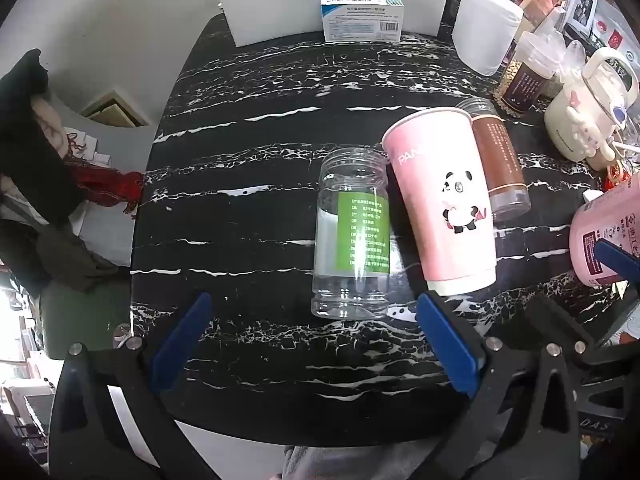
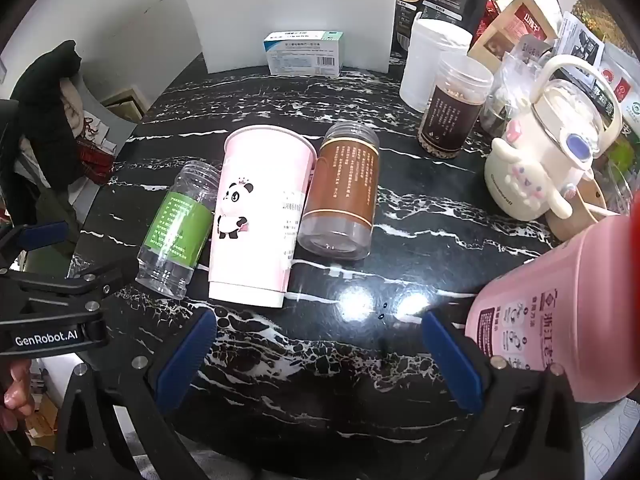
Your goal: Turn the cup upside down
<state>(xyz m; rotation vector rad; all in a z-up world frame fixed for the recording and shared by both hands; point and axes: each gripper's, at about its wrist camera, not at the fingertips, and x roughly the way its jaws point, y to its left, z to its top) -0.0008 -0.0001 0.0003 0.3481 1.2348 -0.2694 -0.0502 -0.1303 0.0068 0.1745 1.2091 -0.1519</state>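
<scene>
A pink paper cup with a panda print (image 1: 444, 204) (image 2: 256, 216) stands upright on the black marble table (image 1: 248, 184) (image 2: 400, 240), mouth up. A clear jar with a green label (image 1: 354, 232) (image 2: 176, 224) stands to its left, a brown-label jar (image 1: 500, 160) (image 2: 342, 192) to its right. My left gripper (image 1: 312, 340) is open and empty, just in front of the clear jar and the cup. My right gripper (image 2: 320, 352) is open and empty, in front of the cup and the brown jar. The left gripper's body also shows in the right wrist view (image 2: 52, 308).
A pink bottle (image 2: 548, 316) (image 1: 608, 232) stands close by my right finger. A cream kettle (image 2: 548, 152), a bean jar (image 2: 452, 108) and a white container (image 2: 432, 60) crowd the right side. A blue-white box (image 1: 362, 18) and a white board (image 2: 288, 12) stand at the back.
</scene>
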